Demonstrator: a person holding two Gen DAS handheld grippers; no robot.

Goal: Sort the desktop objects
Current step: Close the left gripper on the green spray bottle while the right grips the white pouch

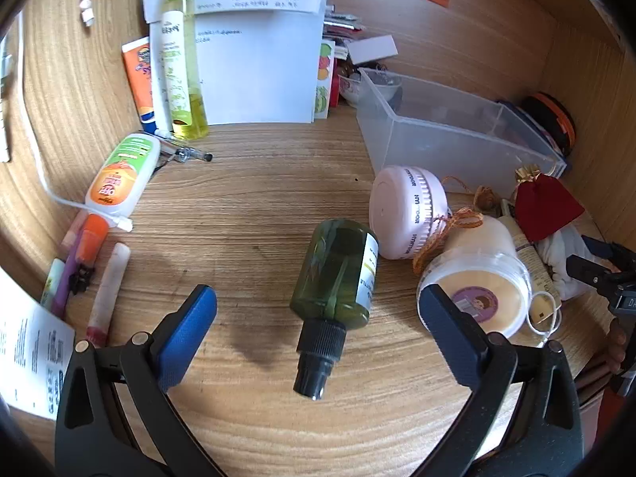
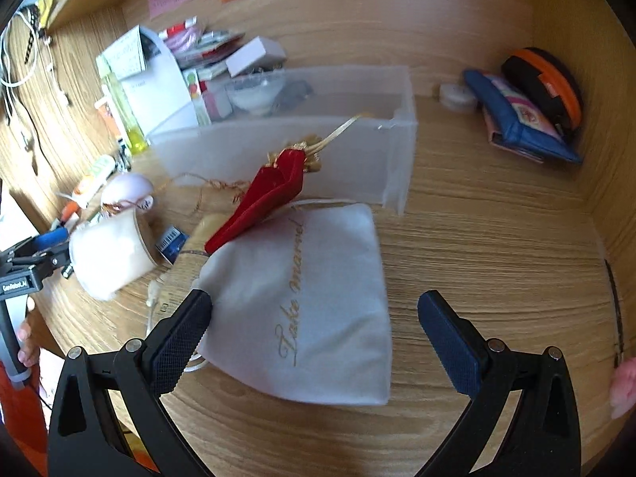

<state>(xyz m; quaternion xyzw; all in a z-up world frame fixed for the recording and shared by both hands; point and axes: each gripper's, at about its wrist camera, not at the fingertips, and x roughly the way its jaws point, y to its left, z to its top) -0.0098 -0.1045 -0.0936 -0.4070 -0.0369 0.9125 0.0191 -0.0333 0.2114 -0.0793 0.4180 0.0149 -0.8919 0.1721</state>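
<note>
Currently both grippers are held wide open, nothing gripped. Left gripper (image 1: 318,318) is lined up on the green bottle (image 1: 336,274), lying on the desk (image 1: 258,198) with its cap toward the camera, touching the pink jar (image 1: 405,214). Right gripper (image 2: 314,330) straddles the white pouch (image 2: 310,302). Risk: the bottle could be rolled away if only the cap is pinched; the red pouch (image 2: 266,194) could be dragged along, since it rests on the white one near the bin (image 2: 286,151).

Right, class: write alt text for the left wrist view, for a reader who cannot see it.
An open left tool hovers around a dark green plastic spray bottle lying on a wooden desk, black nozzle toward the camera. A pink round case touches the bottle's far end; a clear plastic bin sits behind.
</note>
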